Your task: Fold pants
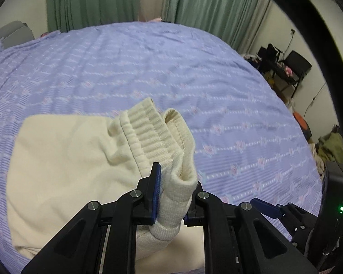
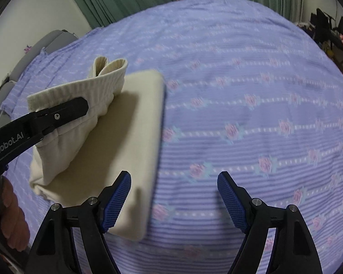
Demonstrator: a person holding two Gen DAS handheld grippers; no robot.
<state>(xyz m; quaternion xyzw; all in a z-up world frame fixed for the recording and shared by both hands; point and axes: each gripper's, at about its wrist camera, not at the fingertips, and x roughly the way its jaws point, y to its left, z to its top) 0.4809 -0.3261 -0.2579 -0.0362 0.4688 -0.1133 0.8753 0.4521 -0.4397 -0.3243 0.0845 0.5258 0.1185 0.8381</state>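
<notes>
Cream knit pants [image 1: 64, 159] lie folded into a thick rectangle on a bed [image 1: 148, 68] covered in lilac floral sheeting. Their ribbed waistband [image 1: 148, 137] is bunched and lifted, pinched between the blue pads of the left tool [image 1: 171, 196], which clamps the fabric. The right tool [image 2: 174, 196] hovers with its jaws spread wide and nothing between them, the folded pants just to its left. Green curtains [image 1: 91, 2] hang beyond the bed.
</notes>
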